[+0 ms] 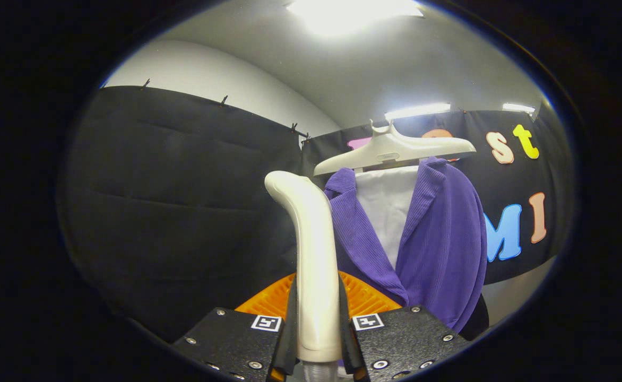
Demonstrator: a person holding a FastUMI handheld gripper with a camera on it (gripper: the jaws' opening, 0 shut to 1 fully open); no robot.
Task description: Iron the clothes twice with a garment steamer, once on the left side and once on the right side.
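Purple garment (438,233) is hanging on the pale hanger (396,148), open over a white panel (388,212); no sign shows whether either side is steamed, so both passes are judged outstanding. Steamer handle (313,254) is standing upright just left of the garment. Gripper (319,339) is clamping that handle, both fingers pressing its lower part

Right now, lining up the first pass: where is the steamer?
The steamer stands upright, clamped in the claw, just left of the purple jacket.
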